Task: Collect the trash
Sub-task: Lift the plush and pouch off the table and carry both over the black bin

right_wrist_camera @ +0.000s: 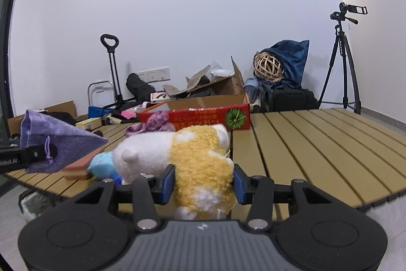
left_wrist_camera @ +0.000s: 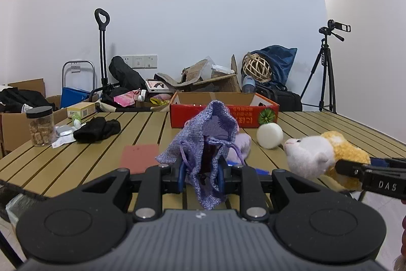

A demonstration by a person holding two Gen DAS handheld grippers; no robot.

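A purple woven drawstring bag (left_wrist_camera: 210,133) hangs with its mouth open upward, and my left gripper (left_wrist_camera: 201,175) is shut on its lower part just above the slatted table (left_wrist_camera: 142,126). At the right, a white and yellow plush toy (left_wrist_camera: 317,156) is clamped by my right gripper (left_wrist_camera: 341,165). In the right wrist view the plush toy (right_wrist_camera: 198,156) fills the space between the blue pads of my right gripper (right_wrist_camera: 204,179), which is shut on its yellow body. The purple bag (right_wrist_camera: 58,136) shows at the left there, with my left gripper (right_wrist_camera: 38,154) on it.
On the table stand a red carton (left_wrist_camera: 223,113), a white ball (left_wrist_camera: 269,136), a black cloth (left_wrist_camera: 97,130), a lidded jar (left_wrist_camera: 40,126) and a reddish flat pad (left_wrist_camera: 139,156). Boxes and bags crowd the wall behind. A tripod (left_wrist_camera: 327,67) stands at the far right.
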